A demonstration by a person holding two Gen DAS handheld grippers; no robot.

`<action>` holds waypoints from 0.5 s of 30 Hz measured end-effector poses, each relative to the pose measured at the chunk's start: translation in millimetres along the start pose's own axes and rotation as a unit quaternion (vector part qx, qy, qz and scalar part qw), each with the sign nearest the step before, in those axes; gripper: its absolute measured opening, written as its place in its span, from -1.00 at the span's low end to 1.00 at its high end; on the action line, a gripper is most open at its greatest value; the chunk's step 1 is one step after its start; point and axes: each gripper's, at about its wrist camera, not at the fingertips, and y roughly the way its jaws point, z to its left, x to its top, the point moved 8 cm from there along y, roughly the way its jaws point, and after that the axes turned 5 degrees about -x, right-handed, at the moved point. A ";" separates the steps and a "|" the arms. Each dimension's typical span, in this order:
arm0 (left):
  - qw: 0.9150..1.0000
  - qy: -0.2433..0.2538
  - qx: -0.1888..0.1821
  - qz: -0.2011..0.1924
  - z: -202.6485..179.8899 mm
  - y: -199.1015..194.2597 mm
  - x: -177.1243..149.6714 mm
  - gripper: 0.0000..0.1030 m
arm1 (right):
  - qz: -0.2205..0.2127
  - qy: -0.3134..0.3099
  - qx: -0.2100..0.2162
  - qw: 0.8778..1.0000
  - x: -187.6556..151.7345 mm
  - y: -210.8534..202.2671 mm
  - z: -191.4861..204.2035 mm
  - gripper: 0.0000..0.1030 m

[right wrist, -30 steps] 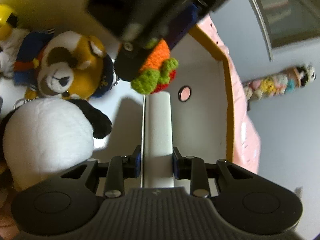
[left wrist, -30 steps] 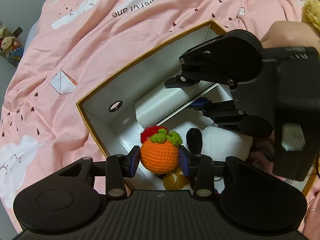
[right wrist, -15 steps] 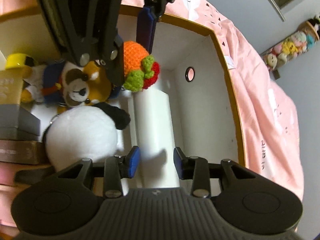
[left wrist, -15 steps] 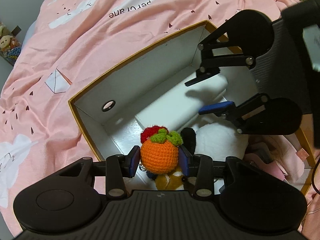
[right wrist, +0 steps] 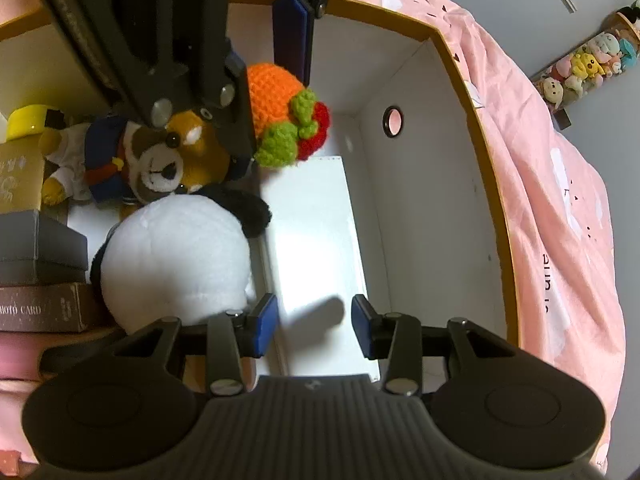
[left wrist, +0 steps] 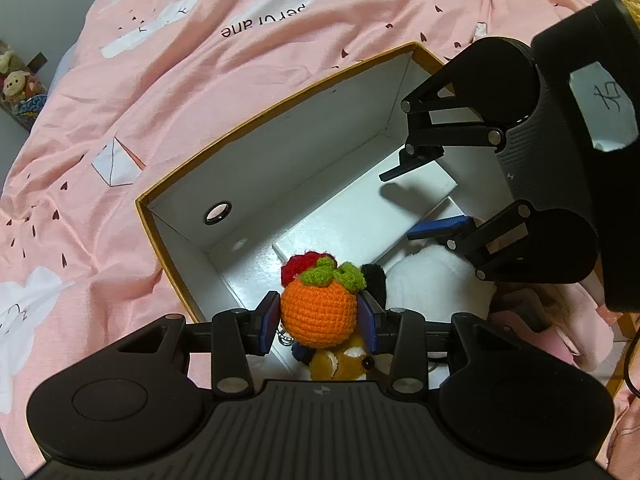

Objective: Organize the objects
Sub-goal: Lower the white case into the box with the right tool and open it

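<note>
Your left gripper point(left wrist: 319, 317) pinches the crochet orange point(left wrist: 318, 316) over the box point(left wrist: 280, 152); right gripper point(right wrist: 313, 325) spread; next, lower toward 12 o'clock.

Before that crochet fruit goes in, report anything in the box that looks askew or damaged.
Nothing stands out. The left gripper holds the crochet orange above the box; the white box lies flat along its wall.

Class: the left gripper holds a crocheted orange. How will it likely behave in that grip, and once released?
The crocheted orange looks soft, so it probably squashes slightly between the left gripper pads. Yarn should resist slipping. It is round, so once released into the box it may roll.
</note>
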 end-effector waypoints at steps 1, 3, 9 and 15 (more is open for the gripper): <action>1.000 0.001 0.002 -0.001 0.6 0.2 0.7 -0.10 | -0.002 0.002 0.000 1.000 4.6 0.1 -0.4 -0.16; 1.000 0.002 0.006 0.000 1.1 1.4 1.8 -0.10 | -0.001 0.011 0.002 1.000 12.7 1.8 -2.0 -0.19; 1.000 0.007 0.022 0.003 3.6 3.4 3.5 -0.10 | 0.039 0.102 0.007 0.994 3.5 17.7 -33.6 -0.20; 1.000 0.008 0.027 0.003 5.4 7.5 6.3 -0.10 | 0.043 0.118 -0.017 0.992 19.0 19.9 -39.7 -0.19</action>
